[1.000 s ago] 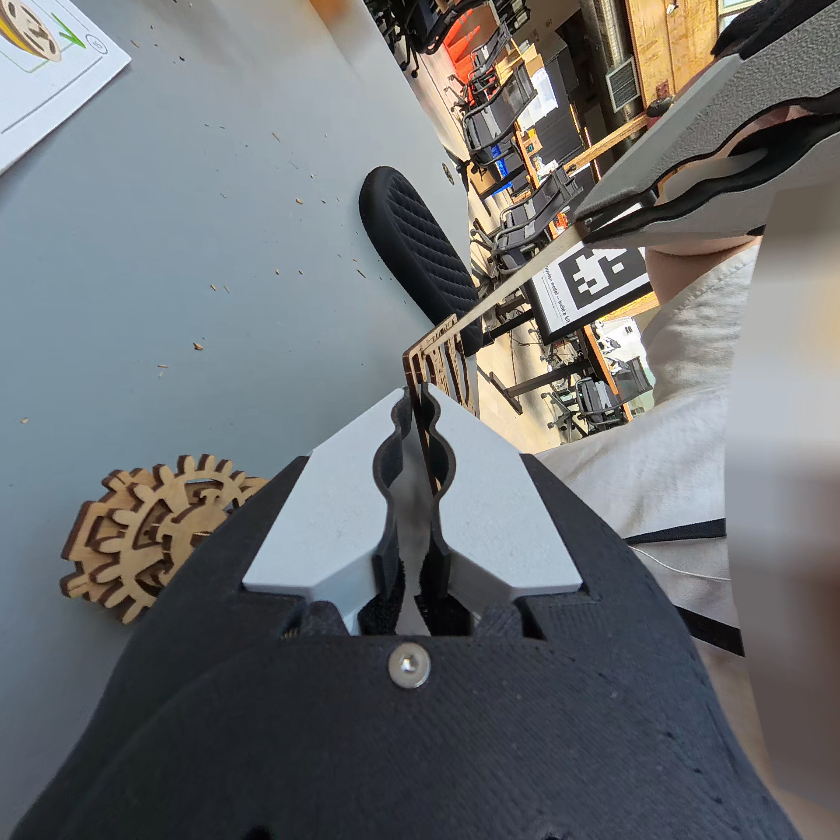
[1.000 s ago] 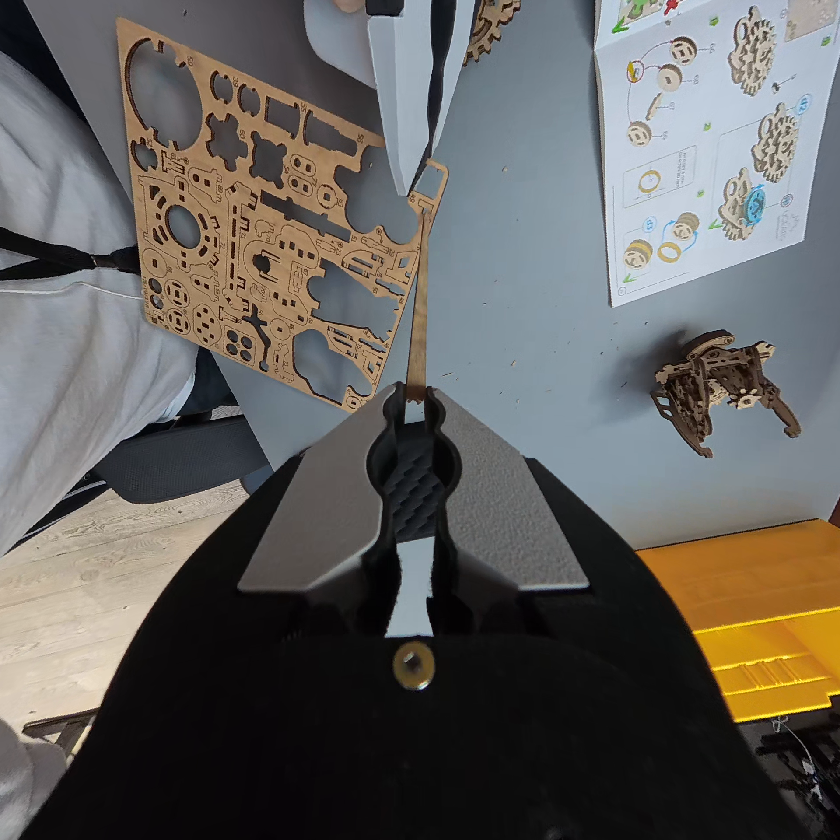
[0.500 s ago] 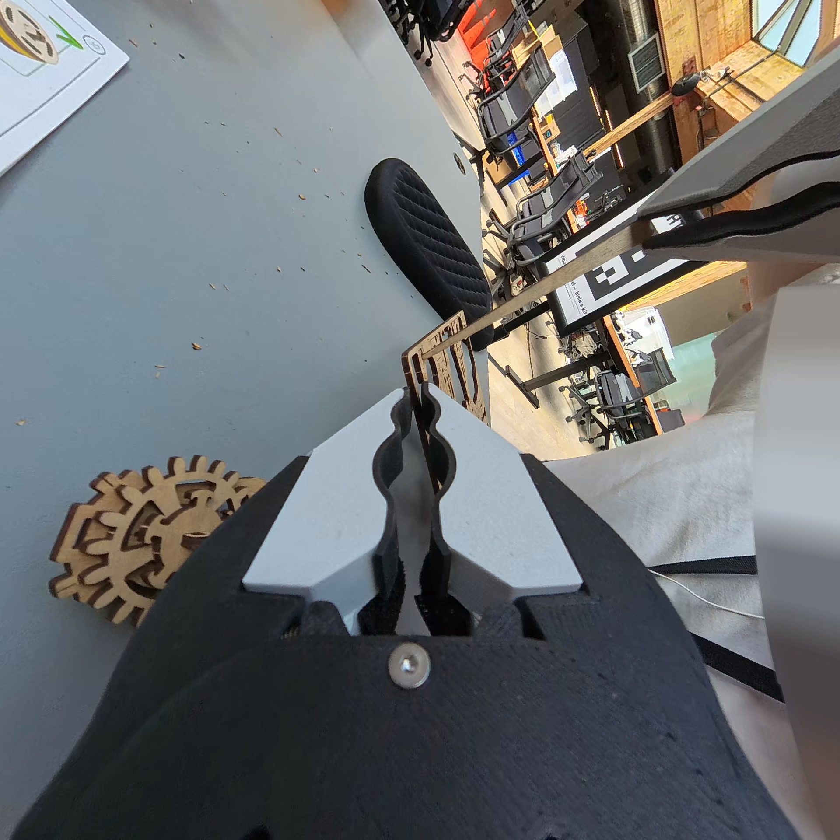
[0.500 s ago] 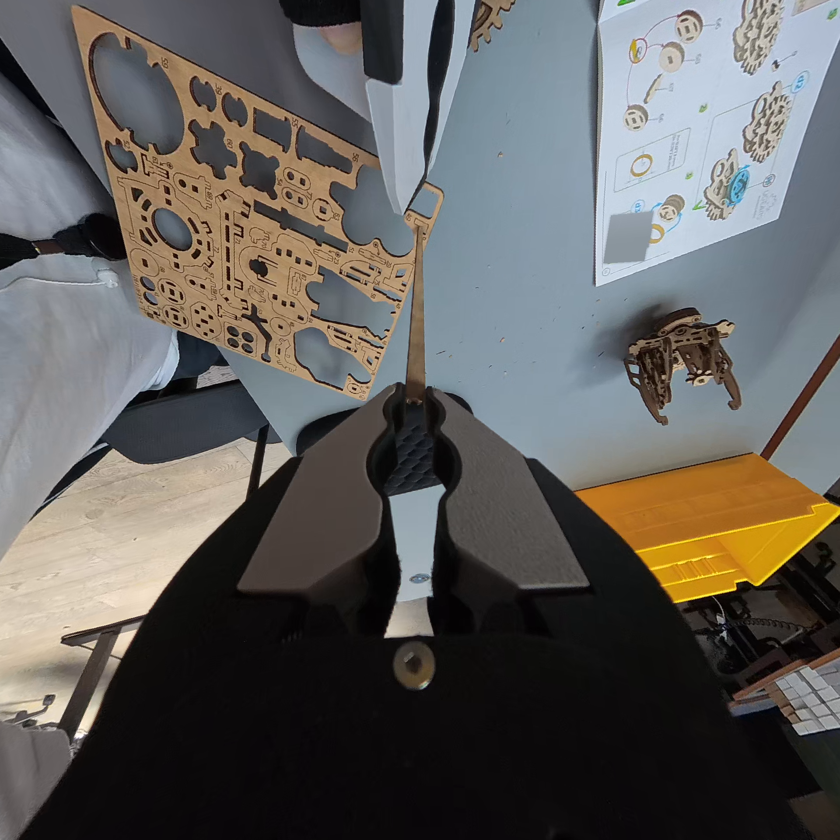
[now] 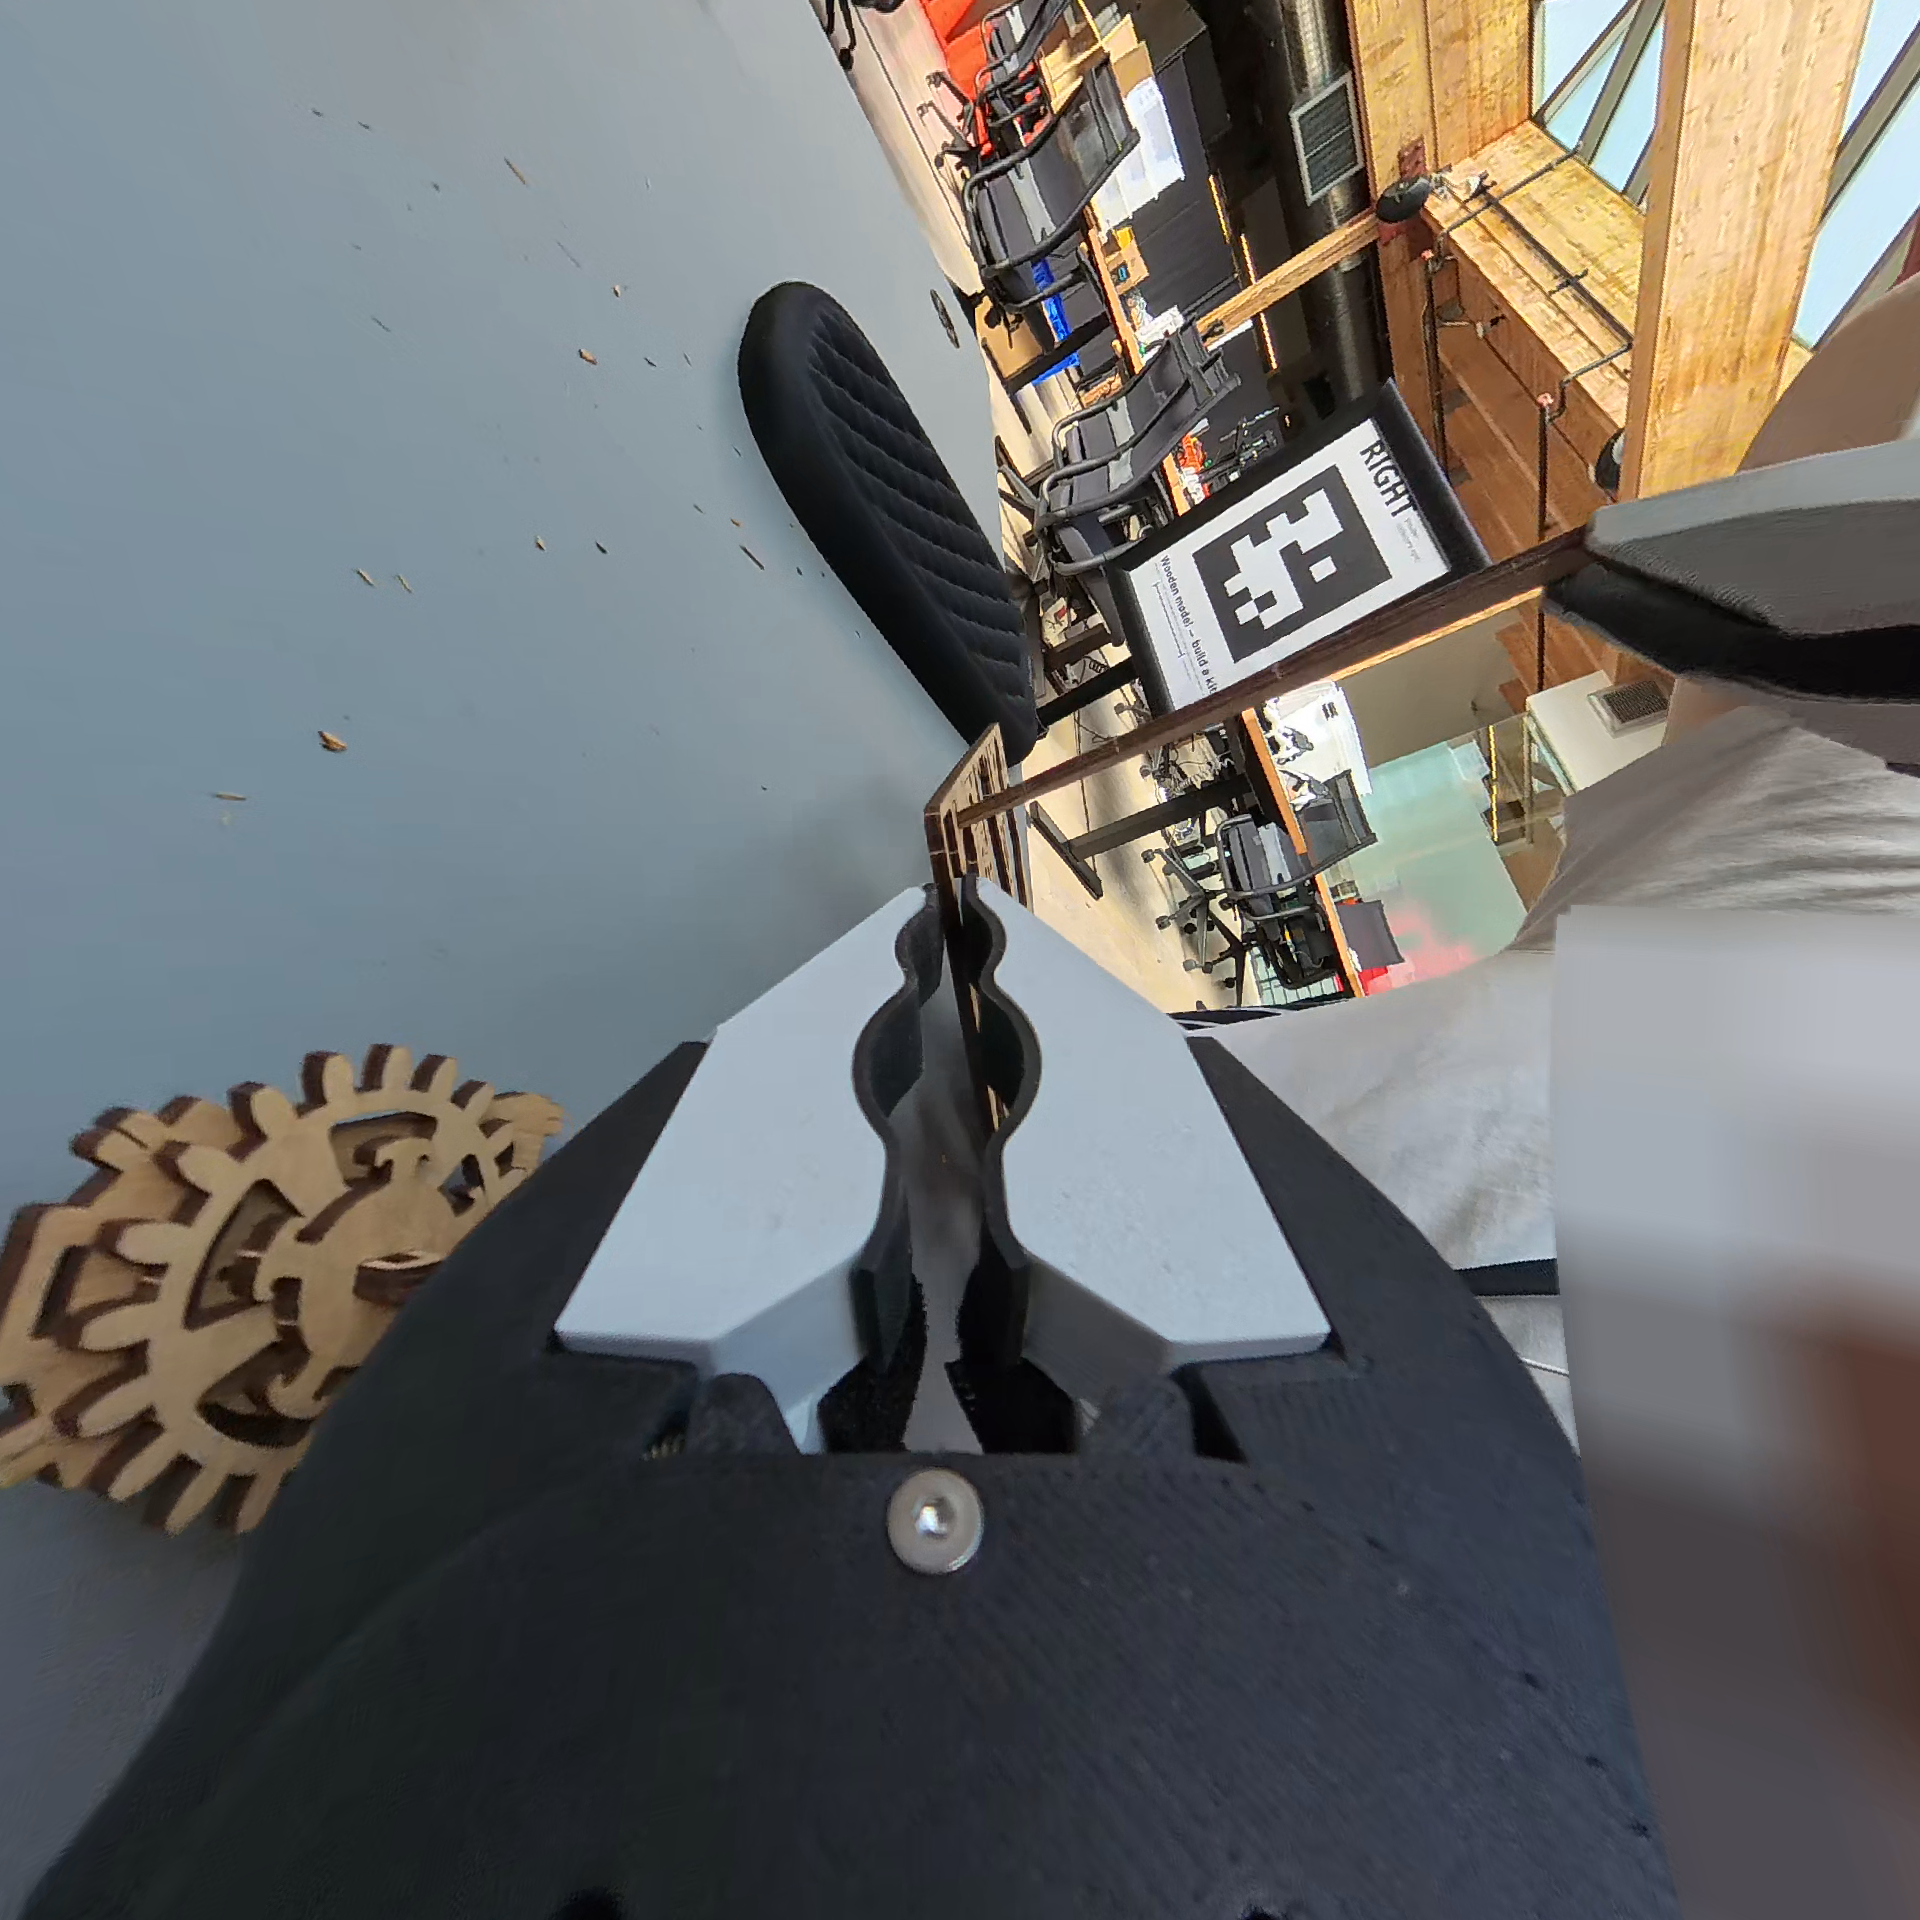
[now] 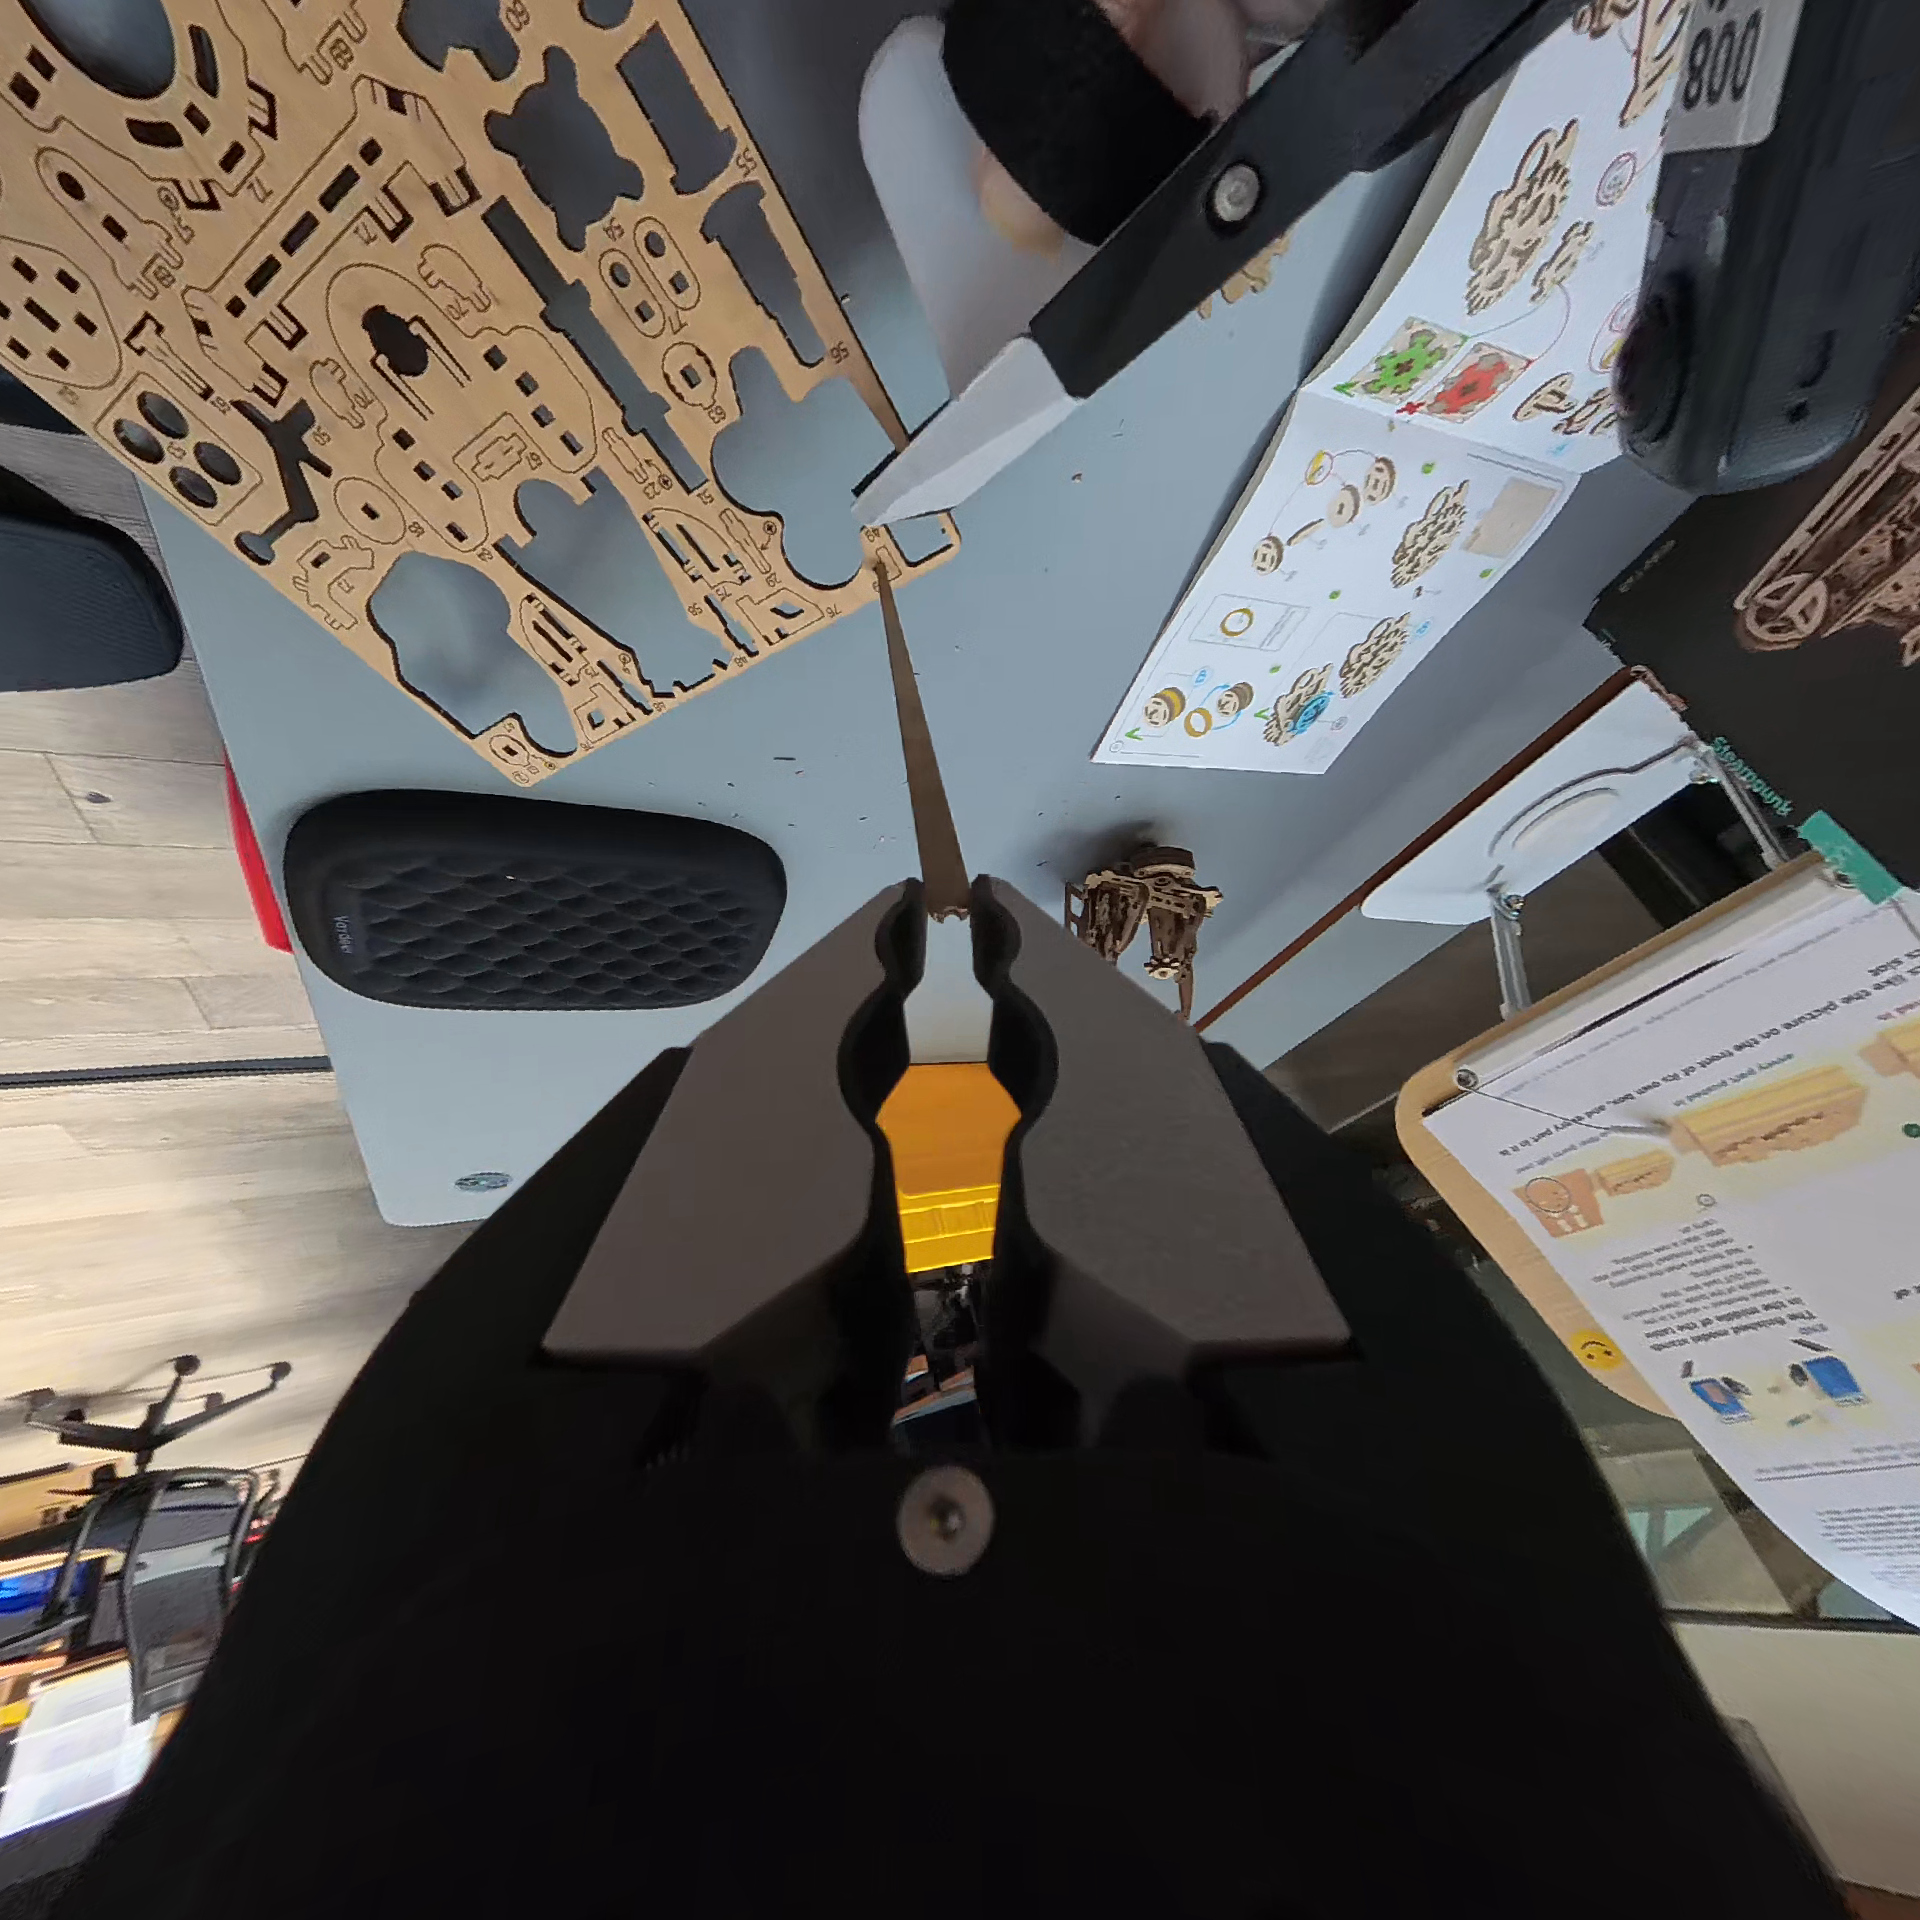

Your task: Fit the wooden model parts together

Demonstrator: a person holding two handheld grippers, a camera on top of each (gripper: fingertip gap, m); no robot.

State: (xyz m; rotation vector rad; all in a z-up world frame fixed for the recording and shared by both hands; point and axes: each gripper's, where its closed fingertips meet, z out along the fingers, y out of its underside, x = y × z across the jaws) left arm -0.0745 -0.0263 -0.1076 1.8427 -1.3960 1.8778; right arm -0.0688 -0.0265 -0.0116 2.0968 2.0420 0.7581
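A laser-cut wooden parts sheet with many empty cut-outs is held above the grey table. My left gripper is shut on the sheet's corner; its pale fingers show in the right wrist view. A thin wooden strip runs from that corner to my right gripper, which is shut on its near end. The strip also crosses the left wrist view to the right gripper's fingers. A wooden gear assembly lies on the table left of my left gripper.
A black wrist rest lies at the table edge. A small wooden model and a folded instruction sheet lie on the table. A clipboard with pages and a dark box are at the right. A yellow bin sits below. The left gripper's tips are roughly 10 centimetres from the right gripper's.
My right gripper has pulled back and up from the table with the strip's end, so the strip stretches longer. My left gripper keeps its hold on the sheet's corner.
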